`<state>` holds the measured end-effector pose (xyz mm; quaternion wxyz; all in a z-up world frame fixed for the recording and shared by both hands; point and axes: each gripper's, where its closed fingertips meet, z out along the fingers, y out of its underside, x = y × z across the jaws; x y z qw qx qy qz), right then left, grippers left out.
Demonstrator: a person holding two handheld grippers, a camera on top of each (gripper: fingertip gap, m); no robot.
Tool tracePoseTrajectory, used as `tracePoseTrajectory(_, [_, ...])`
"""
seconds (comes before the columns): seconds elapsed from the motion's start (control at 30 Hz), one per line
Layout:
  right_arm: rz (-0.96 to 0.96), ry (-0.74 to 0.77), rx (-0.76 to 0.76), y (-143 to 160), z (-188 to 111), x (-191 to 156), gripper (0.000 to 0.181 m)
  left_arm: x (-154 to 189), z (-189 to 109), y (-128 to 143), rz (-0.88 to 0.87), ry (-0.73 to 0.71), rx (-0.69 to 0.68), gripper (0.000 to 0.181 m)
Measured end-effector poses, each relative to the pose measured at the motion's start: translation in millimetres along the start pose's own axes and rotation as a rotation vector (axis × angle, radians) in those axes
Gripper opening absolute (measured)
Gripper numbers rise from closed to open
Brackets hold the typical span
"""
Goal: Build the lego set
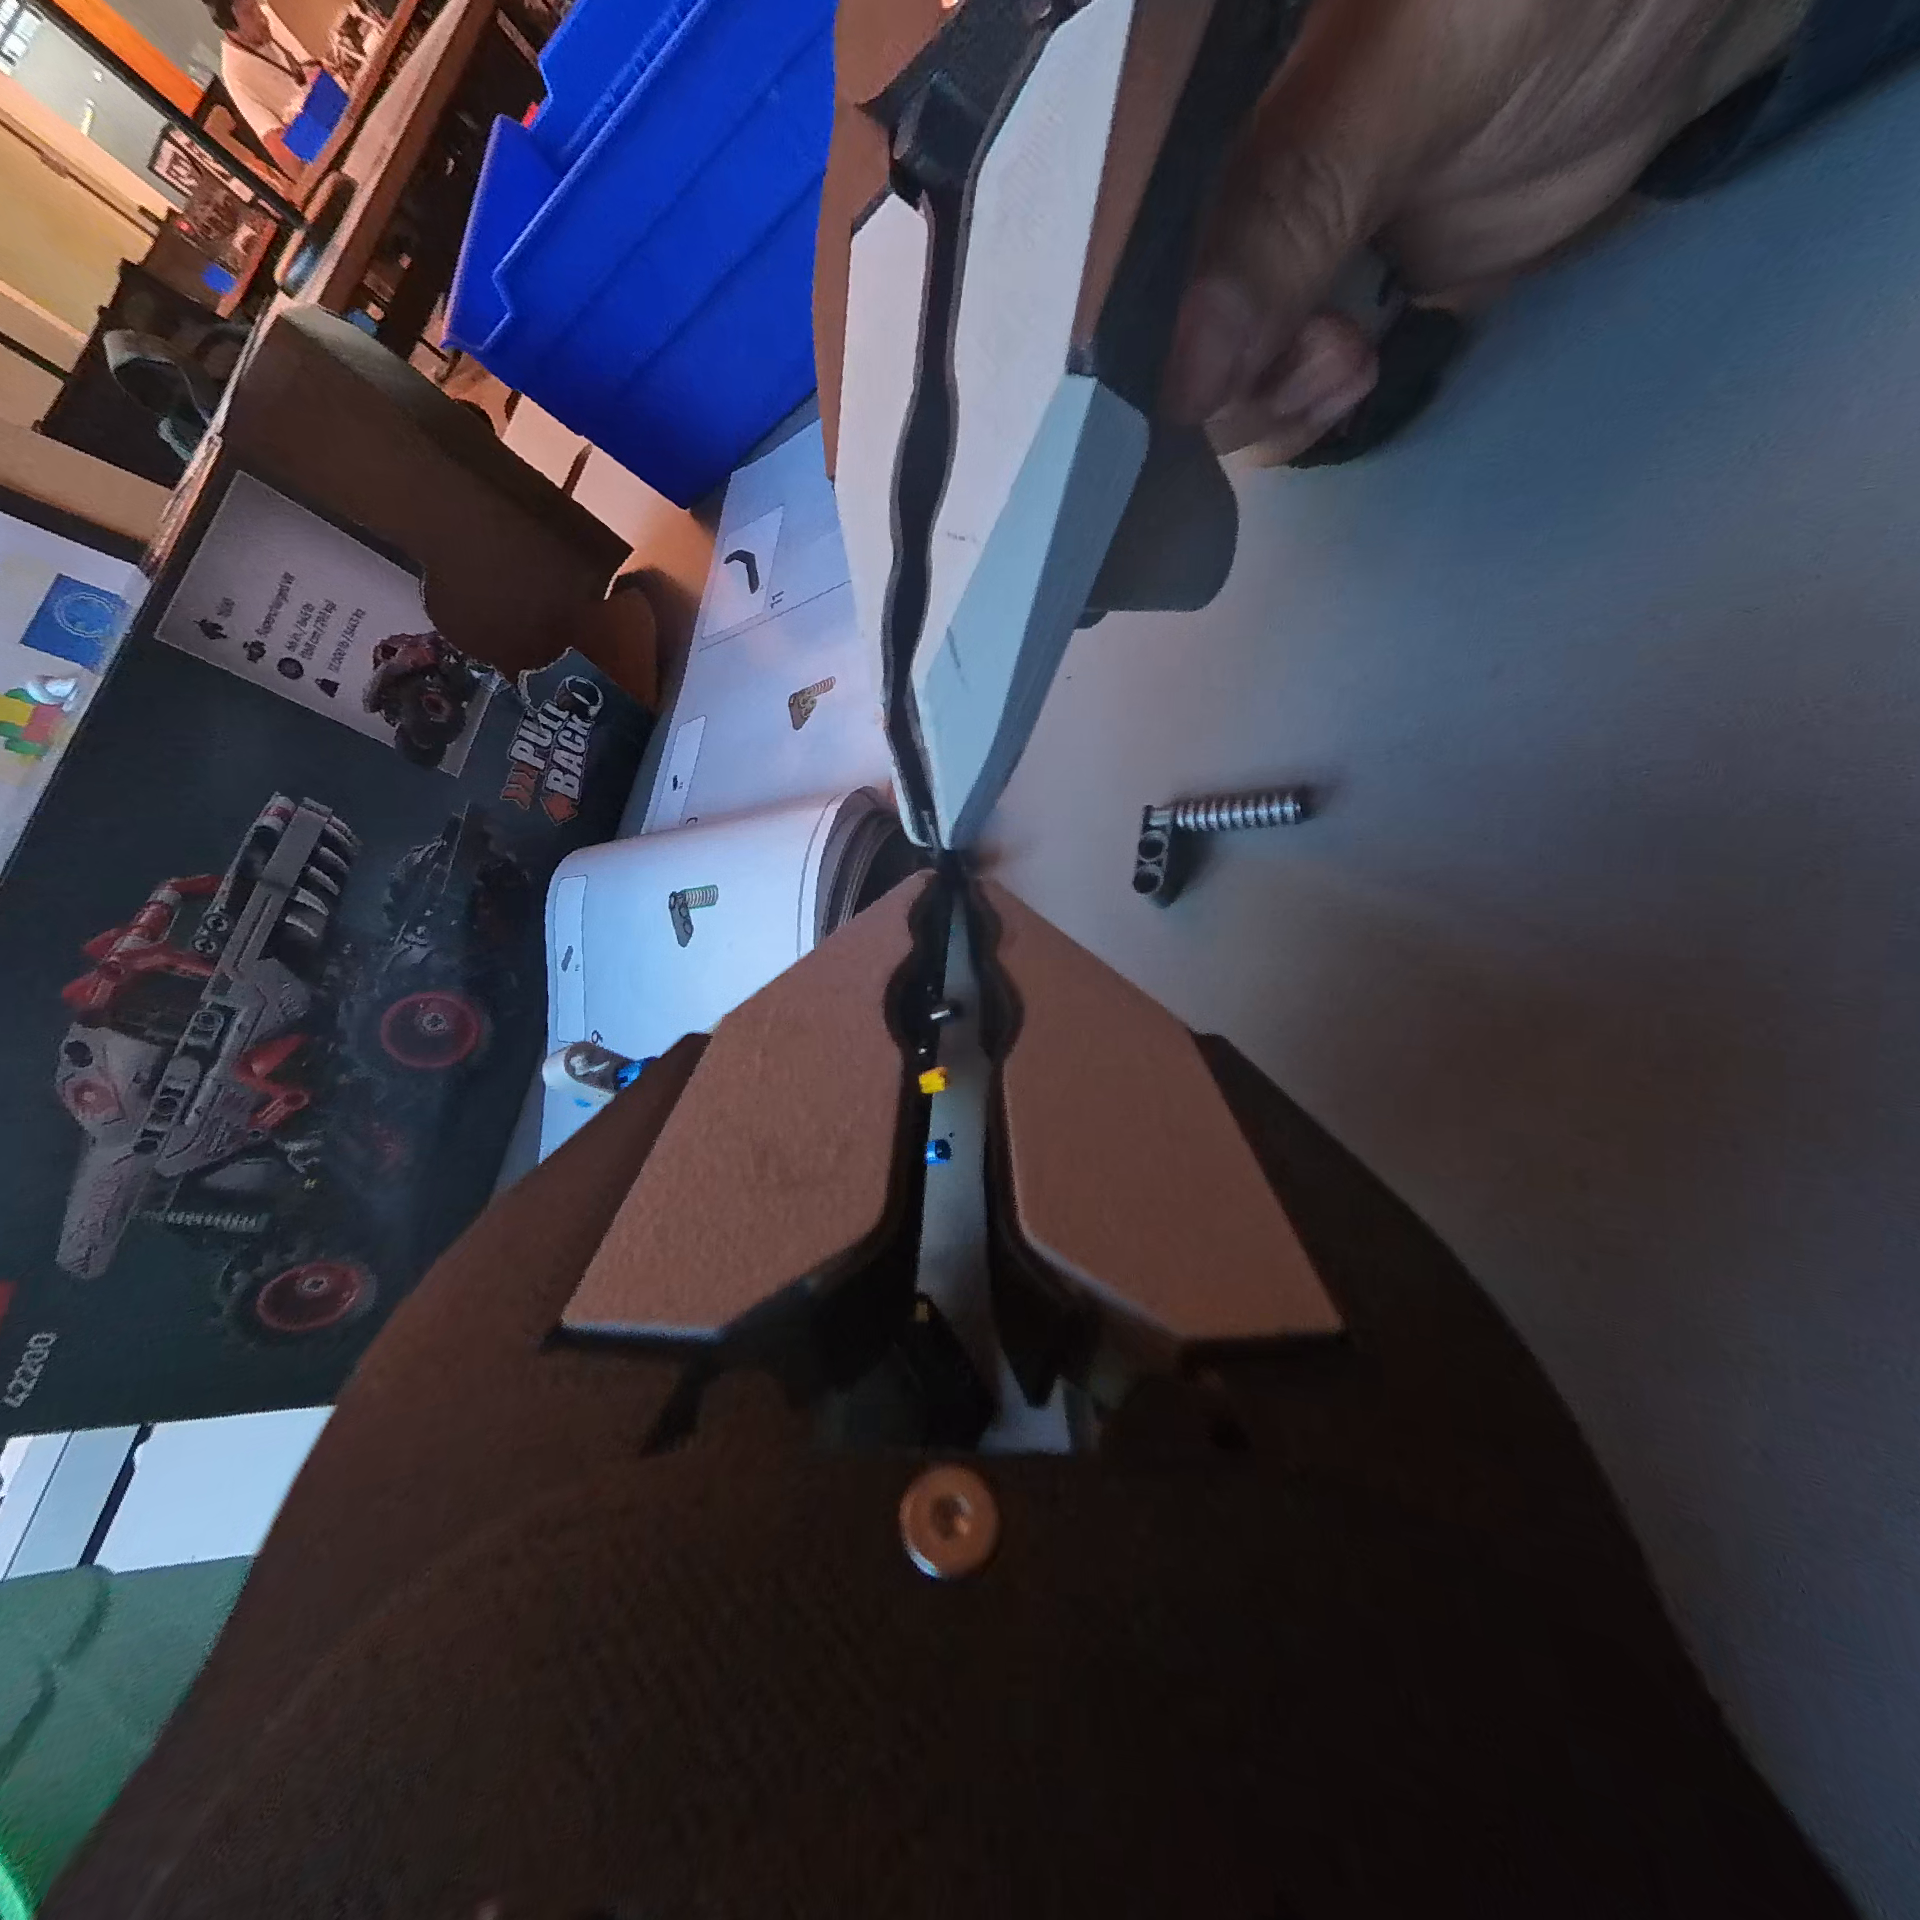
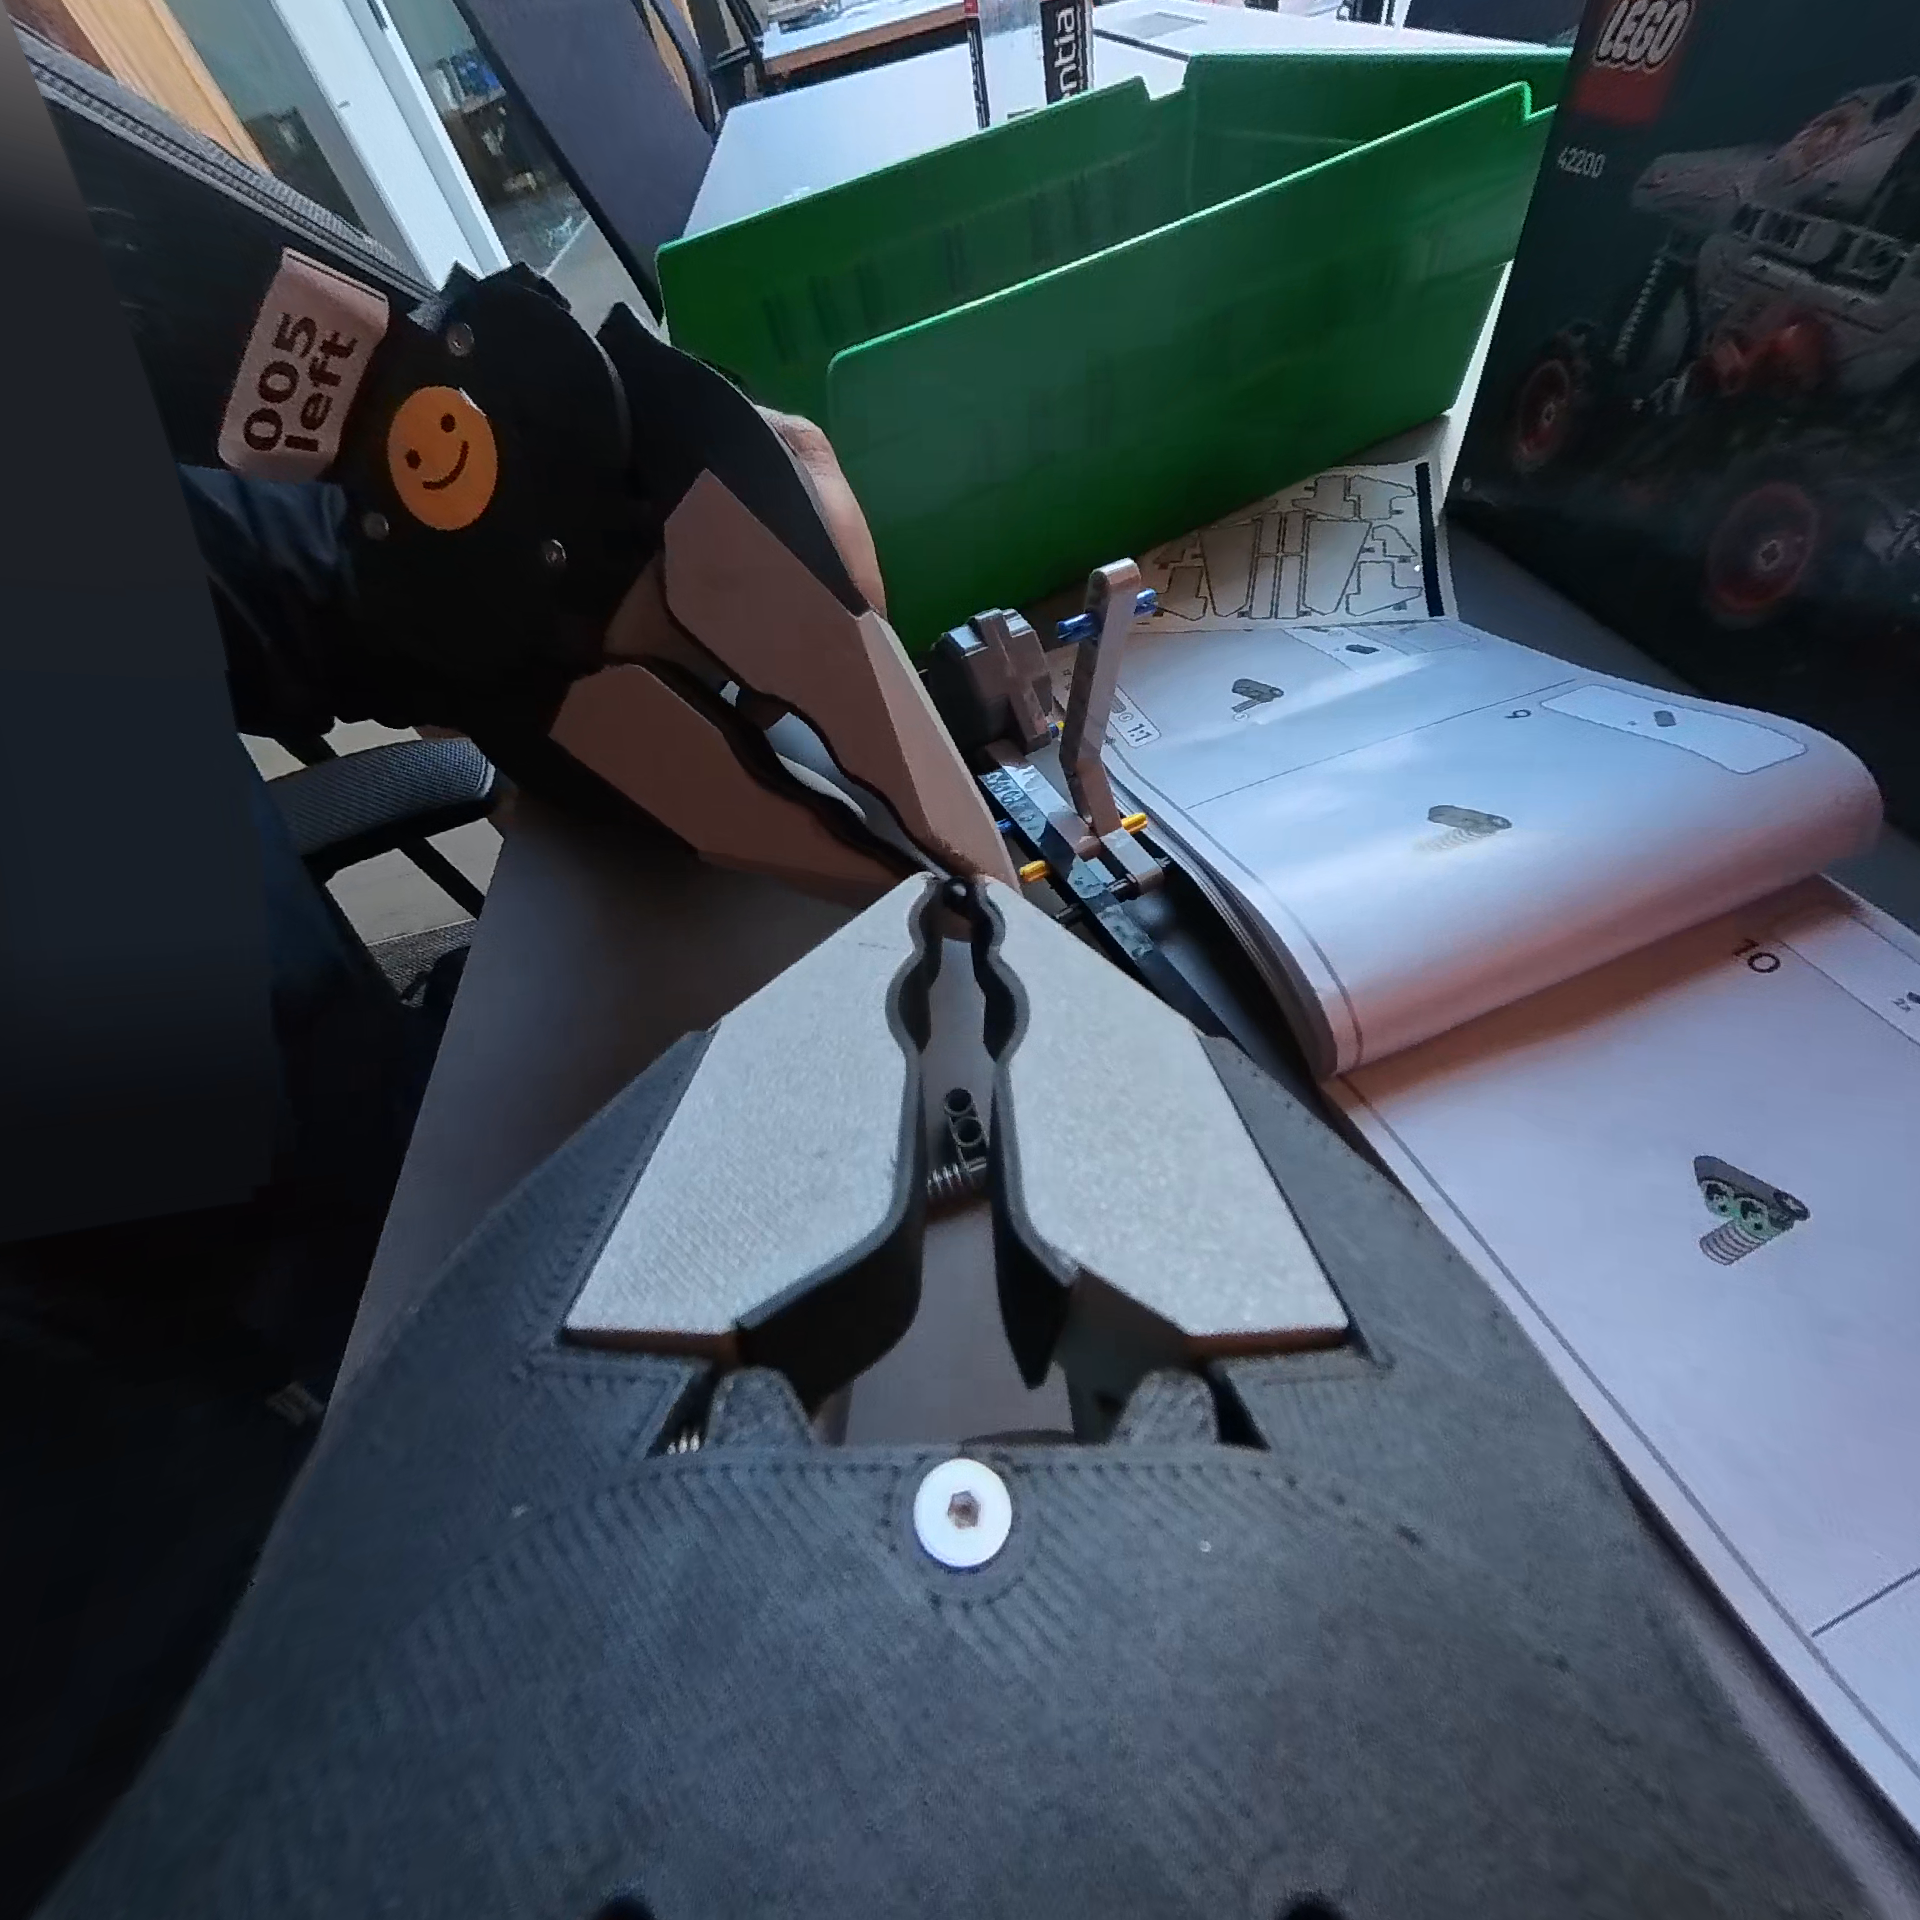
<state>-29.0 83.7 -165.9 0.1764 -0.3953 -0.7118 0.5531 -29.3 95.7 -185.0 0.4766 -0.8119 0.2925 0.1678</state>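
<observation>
The partly built lego assembly (image 2: 1081, 810), a long black beam with grey levers and blue and yellow pins, stands beside the manual. My left gripper (image 1: 945, 868) is shut, and the black beam (image 1: 930, 1039) shows in the gap between its fingers. In the right wrist view it (image 2: 935, 864) reaches in from the upper left. My right gripper (image 2: 951, 896) is shut, tip to tip with the left one; I cannot tell whether it pinches anything. It also enters the left wrist view (image 1: 928, 831) from above. A spring on a black connector (image 1: 1226, 831) lies loose on the table, under my right gripper's fingers (image 2: 961, 1143).
The open instruction manual (image 2: 1455, 831) lies right of the assembly, with a sticker sheet (image 2: 1299, 561) behind. The set's box (image 2: 1714, 312) stands at the back right, a green bin (image 2: 1091, 312) behind the assembly. Blue bins (image 1: 644, 239) sit farther off. A hand (image 1: 1455, 208) holds the right gripper. Both grippers' tips are close together, under 4 cm apart.
</observation>
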Motion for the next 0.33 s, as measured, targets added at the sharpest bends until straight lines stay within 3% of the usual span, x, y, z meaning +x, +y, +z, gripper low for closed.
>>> tracePoseTrajectory(0.33, [-0.076,0.028,-0.079,7.6,-8.1,3.0,0.002,17.4,5.8,4.3,-0.09,0.132,-0.012,0.005])
